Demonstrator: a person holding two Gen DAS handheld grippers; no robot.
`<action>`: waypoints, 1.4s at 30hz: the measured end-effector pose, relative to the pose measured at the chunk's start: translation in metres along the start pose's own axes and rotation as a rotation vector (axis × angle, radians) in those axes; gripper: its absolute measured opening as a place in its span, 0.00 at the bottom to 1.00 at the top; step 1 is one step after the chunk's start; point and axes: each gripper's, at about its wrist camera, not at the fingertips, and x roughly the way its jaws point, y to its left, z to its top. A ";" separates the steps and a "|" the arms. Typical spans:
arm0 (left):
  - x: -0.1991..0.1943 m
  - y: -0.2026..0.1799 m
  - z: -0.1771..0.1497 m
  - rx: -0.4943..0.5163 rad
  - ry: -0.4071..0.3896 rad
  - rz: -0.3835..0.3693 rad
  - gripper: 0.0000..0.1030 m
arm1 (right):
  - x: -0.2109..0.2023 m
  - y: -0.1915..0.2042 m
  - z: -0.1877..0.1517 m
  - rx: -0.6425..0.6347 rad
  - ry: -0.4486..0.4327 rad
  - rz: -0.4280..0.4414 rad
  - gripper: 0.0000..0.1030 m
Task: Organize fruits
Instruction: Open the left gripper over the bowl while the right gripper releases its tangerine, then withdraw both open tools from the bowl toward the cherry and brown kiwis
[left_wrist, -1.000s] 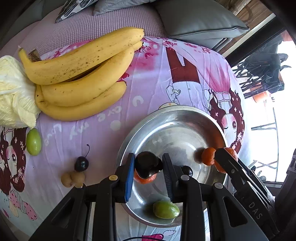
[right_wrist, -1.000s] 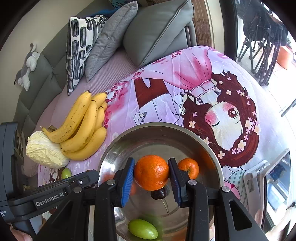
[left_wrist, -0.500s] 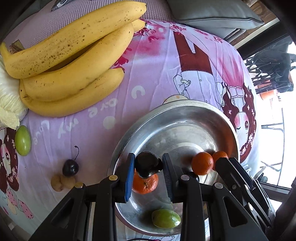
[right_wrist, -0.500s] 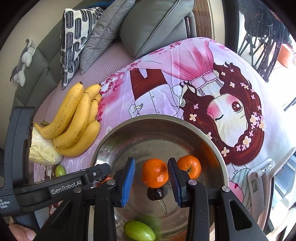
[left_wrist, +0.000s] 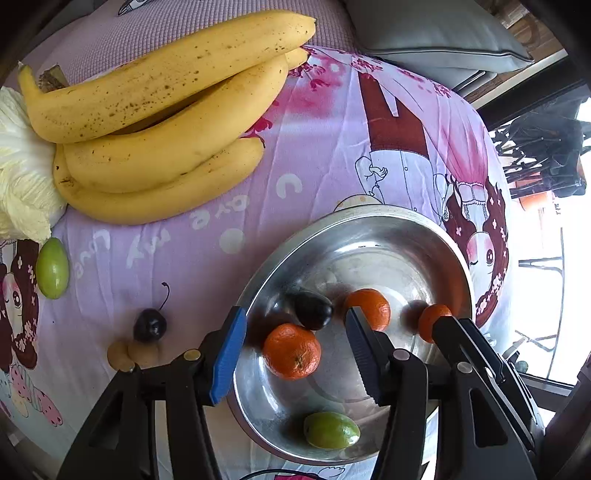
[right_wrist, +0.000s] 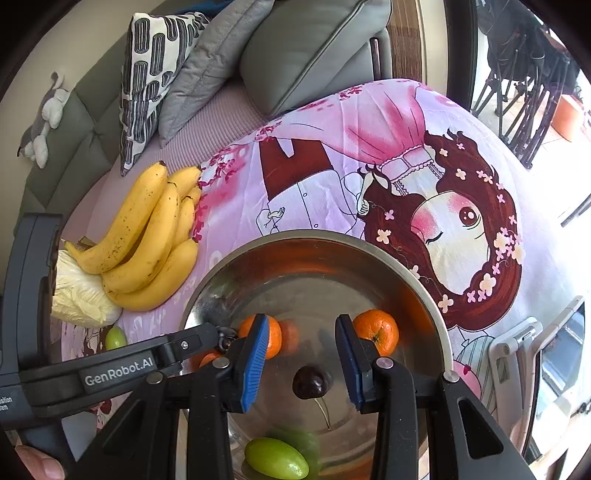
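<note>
the left tool (left_wrist: 295, 354) stands wide over the near-left part of the steel bowl (left_wrist: 436, 236); its jaws have just been opening, and no pad presses on anything. the dark plum (left_wrist: 312, 309) lies on the bowl floor just ahead of the gap, free of both fingers, with a mandarin (left_wrist: 291, 356) seen below it between them. the right tool (right_wrist: 300, 363) stands moderately apart and empty, pointing down into the same bowl, with a cherry (right_wrist: 310, 382) on the bowl floor showing in the gap and a second mandarin (right_wrist: 376, 328) just past its right finger. a green fruit (left_wrist: 330, 430) sits at the near rim

what is left outside the bowl all lies on the pink bedsheet (left_wrist: 317, 155) to the left of the left tool: a stemmed cherry (left_wrist: 149, 325) and two small brown fruits (left_wrist: 131, 352) touching it are nearest, just beyond the blue pad; a second green fruit (left_wrist: 53, 267) is farther left, beside the cabbage (left_wrist: 22, 184); the bananas (left_wrist: 159, 122) are beyond, their long axis running up and to the right across the left view. in the right view those small fruits are hidden behind the left tool's body

so the next pick looks like the left hand's: the loose cherry is on its side, and the right tool would have to cross over the bowl and the other tool to reach it. the likely snag is the cherry sitting against the brown pair, so a wide grip could take both
</note>
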 end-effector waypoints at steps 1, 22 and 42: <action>-0.002 0.002 -0.001 -0.007 0.003 -0.013 0.60 | -0.002 0.001 0.000 -0.003 -0.004 -0.002 0.40; -0.028 0.083 -0.032 -0.154 -0.078 0.149 0.74 | 0.013 0.043 -0.016 -0.165 0.086 -0.078 0.67; -0.021 0.118 -0.049 -0.160 -0.069 0.209 0.89 | 0.021 0.077 -0.029 -0.295 0.100 -0.077 1.00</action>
